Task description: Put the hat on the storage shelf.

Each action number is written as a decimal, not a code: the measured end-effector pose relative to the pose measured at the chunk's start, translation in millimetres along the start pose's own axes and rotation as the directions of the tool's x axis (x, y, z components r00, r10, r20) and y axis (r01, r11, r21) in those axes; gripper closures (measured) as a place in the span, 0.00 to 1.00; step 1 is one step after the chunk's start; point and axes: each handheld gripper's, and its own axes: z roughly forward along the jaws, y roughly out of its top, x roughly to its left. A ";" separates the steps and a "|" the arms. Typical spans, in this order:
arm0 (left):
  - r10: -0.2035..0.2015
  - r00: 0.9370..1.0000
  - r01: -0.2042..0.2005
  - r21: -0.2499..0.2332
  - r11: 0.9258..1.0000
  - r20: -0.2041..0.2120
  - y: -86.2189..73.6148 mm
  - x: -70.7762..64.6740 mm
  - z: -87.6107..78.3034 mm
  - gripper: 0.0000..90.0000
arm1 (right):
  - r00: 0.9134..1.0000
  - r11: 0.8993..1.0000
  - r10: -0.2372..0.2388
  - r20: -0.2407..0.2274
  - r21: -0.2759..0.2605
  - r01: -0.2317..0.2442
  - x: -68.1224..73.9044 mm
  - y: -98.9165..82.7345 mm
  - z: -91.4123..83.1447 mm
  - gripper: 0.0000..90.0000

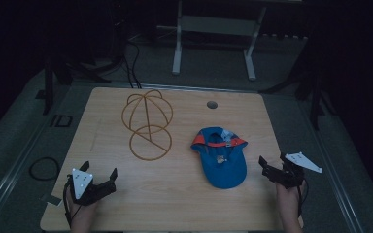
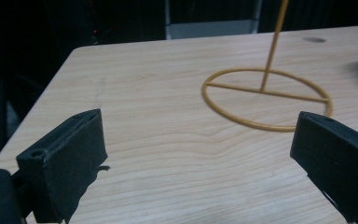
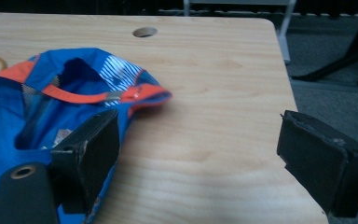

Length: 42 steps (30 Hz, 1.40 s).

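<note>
Blue fabric cap with orange trim [image 1: 219, 156] lies upside down on the wooden table [image 1: 175, 204], just beside the right gripper [image 1: 278, 167], likely awaiting pickup. Both that tool and the left gripper [image 1: 99, 175] stand with jaws spread wide, holding nothing. Nearby, the yellow wire hat stand [image 1: 148, 124] waits upright, probably to receive the cap.

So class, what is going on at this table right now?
A person holds a pair of tongs in each hand at the near edge of a wooden table. The left tongs and the right tongs are both open and hold nothing. A blue cap lies upside down beside the right tongs. A wire stand is upright further back, ahead of the left tongs. Nothing is gripped yet.
</note>
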 end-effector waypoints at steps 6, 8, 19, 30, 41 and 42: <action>-0.020 0.999 0.020 0.004 1.000 0.050 4.1 -2.9 -2.5 0.06 | 1.000 1.000 -0.023 -0.019 0.012 0.023 3.6 16.5 5.6 0.14; -0.043 0.998 0.042 0.009 0.999 0.055 4.5 -3.1 -2.8 0.05 | 0.999 1.000 -0.013 -0.048 0.012 0.013 4.3 22.5 6.8 0.14; -0.069 0.997 0.066 0.063 0.996 0.041 9.2 -2.8 -5.3 0.04 | 0.991 0.998 -0.045 -0.126 0.032 0.049 21.3 52.6 24.1 0.15; -0.061 0.997 0.057 0.068 0.996 0.049 10.3 -2.7 -6.7 0.03 | 0.972 0.991 -0.109 -0.208 0.049 0.121 46.1 68.3 57.2 0.16; -0.055 0.996 0.050 0.072 0.996 0.066 9.7 -2.9 -6.3 0.03 | 0.961 0.979 -0.145 -0.235 0.105 0.173 64.9 72.5 99.3 0.19; -0.054 0.996 0.049 0.071 0.996 0.065 9.7 -2.9 -6.4 0.03 | 0.960 0.977 -0.150 -0.234 0.112 0.180 66.4 72.4 102.8 0.19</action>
